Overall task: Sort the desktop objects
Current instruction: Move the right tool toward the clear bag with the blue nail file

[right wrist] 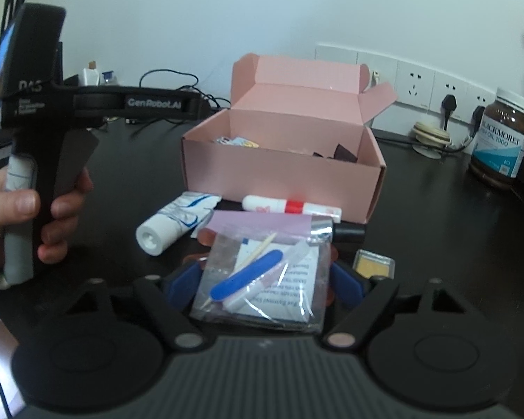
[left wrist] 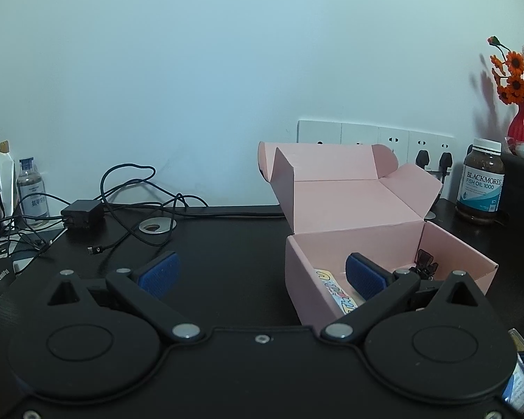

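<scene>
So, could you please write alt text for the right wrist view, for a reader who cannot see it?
The right hand-held gripper has a clear plastic bag, containing a blue nail file, between its blue fingers on a dark desk. Behind it lie two white tubes and an open pink box; at left, a hand holds the other hand-held gripper.

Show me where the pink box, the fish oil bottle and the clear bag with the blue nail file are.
pink box (right wrist: 283, 174): right wrist view, on its front wall.
fish oil bottle (right wrist: 503, 139): right wrist view, on its label.
clear bag (right wrist: 262, 279): right wrist view, on the blue nail file showing through the plastic.
</scene>
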Demonstrator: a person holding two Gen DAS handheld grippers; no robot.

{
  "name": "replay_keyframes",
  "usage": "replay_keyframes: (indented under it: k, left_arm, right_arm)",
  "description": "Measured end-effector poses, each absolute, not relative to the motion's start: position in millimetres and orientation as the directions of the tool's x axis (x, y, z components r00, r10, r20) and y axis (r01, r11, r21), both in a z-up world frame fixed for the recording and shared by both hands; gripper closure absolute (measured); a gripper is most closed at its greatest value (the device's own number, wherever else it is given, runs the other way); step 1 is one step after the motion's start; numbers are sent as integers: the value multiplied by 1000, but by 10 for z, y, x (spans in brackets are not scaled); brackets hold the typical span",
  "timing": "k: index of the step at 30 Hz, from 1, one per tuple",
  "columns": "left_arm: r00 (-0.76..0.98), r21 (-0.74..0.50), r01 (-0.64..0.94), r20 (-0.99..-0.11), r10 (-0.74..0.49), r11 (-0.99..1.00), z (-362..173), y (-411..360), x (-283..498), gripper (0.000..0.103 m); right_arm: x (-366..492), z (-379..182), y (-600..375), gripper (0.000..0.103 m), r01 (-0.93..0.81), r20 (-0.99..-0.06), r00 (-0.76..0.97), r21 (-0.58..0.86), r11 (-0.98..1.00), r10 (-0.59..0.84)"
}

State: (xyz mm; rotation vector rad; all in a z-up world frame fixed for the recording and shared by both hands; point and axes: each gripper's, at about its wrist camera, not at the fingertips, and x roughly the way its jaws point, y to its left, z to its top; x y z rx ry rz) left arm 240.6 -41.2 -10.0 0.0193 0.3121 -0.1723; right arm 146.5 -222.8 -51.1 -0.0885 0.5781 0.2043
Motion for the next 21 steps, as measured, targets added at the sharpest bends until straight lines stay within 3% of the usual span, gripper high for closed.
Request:
replay_keyframes:
  k: [21]
  left_arm:
    - [922, -61, 155, -350, -167, 986, -113, -334, 2481, 0]
  right_arm:
    - [1322, -403, -2324, 46, -197, -496, 850, 11, 980, 176]
